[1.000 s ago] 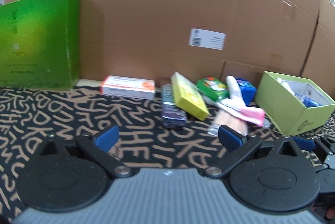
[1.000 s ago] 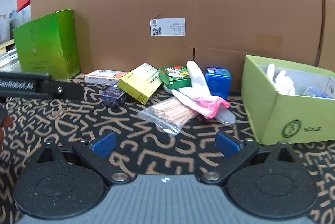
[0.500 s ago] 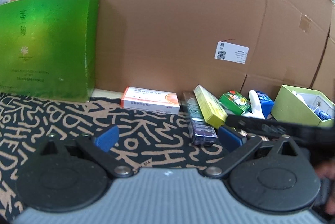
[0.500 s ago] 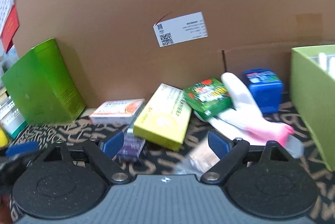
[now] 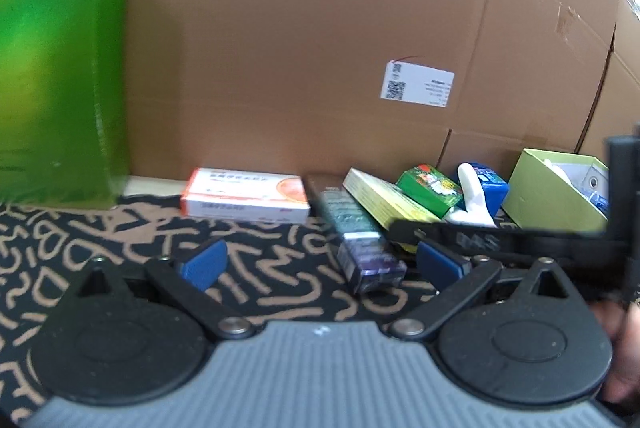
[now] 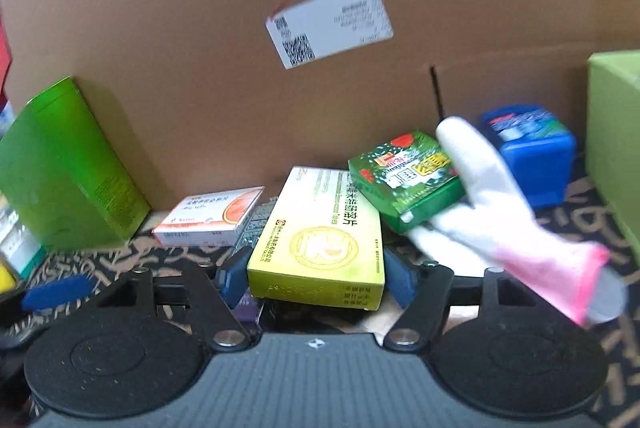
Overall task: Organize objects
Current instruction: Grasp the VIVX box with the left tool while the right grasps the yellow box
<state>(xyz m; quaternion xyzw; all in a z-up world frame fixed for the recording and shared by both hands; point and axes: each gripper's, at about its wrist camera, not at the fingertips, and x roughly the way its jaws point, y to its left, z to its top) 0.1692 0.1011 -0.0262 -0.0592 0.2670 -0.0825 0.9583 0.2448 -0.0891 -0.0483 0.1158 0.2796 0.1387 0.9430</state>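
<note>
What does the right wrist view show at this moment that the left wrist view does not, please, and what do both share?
Only the right wrist view shows the right gripper with its jaws closing around the yellow box, and the glove's pink cuff.

Only the left wrist view shows the left gripper, open with nothing between its fingers, and the inside of the light green open box.

Both show the orange-and-white box, the small green box, the blue container, the tall green box and the labelled cardboard wall.
</note>
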